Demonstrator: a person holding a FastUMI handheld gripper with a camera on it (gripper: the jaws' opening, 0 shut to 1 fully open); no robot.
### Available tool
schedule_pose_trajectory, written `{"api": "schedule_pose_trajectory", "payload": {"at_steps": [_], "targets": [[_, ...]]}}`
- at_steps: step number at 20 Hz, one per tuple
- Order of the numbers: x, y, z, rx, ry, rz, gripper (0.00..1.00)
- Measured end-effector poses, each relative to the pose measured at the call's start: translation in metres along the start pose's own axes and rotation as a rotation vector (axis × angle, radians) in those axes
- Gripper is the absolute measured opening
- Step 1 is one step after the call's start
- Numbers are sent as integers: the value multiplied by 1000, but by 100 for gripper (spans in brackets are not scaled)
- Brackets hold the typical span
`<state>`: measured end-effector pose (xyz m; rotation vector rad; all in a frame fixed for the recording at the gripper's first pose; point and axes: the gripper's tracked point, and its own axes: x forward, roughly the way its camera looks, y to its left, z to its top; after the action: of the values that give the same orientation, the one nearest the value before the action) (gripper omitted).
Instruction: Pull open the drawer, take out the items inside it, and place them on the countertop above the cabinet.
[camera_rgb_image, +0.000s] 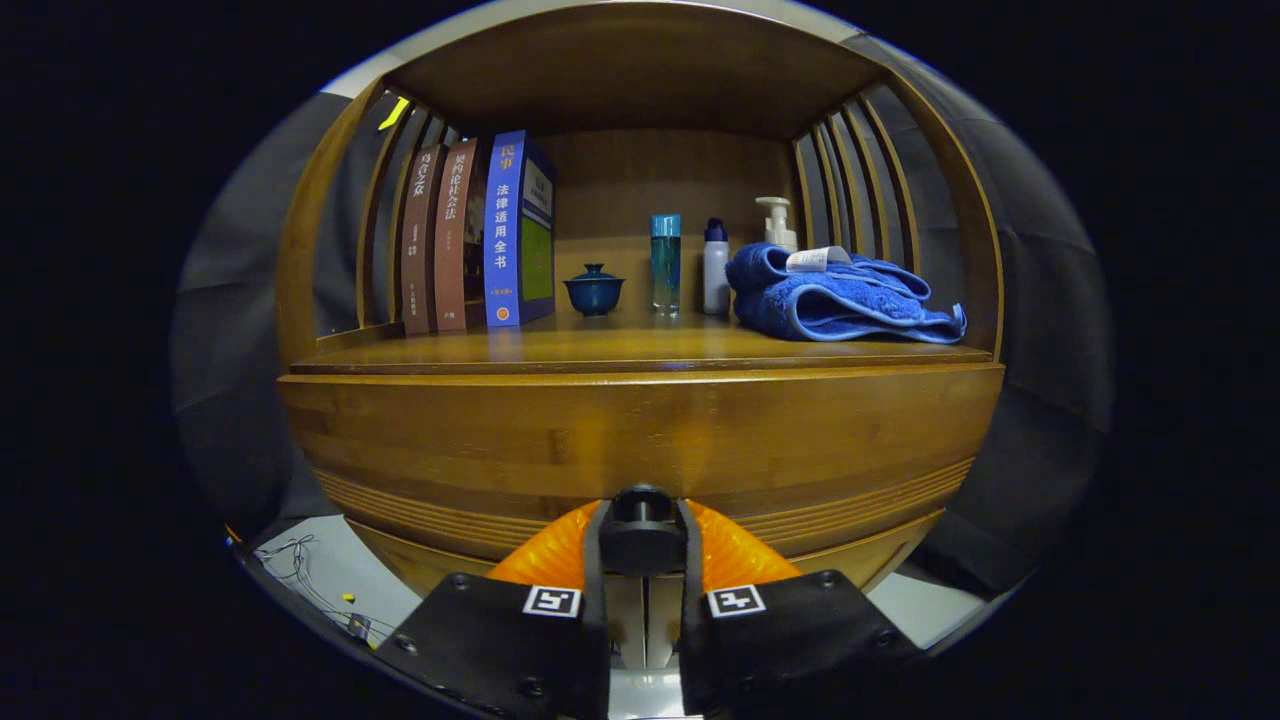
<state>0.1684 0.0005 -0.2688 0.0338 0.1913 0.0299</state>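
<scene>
gripper (642, 540): fingers clenched on drawer knob (641, 505) | drawer front (640, 430): long axis crosswise, facing gripper | countertop (620, 350) above

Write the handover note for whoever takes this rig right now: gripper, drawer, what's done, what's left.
Gripper: fingers closed around the dark round drawer knob, appearing to press on it from both sides.
Drawer: its wooden front looks flush with the cabinet, so apparently not pulled out yet; its contents are hidden.
Countertop above it already carries three books, a small blue lidded cup, a tall blue bottle, a white bottle, a pump bottle and a folded blue towel.
Done: knob grasped.
Left: pull the drawer open, lift out the items, set them on free countertop space, likely the front edge.
</scene>
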Motion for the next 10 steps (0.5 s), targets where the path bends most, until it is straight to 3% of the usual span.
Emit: {"api": "schedule_pose_trajectory", "payload": {"at_steps": [6,10], "targets": [[-31,-3,-6,-13,11,20,31],[-68,-6,-14,60,20,4,31]]}}
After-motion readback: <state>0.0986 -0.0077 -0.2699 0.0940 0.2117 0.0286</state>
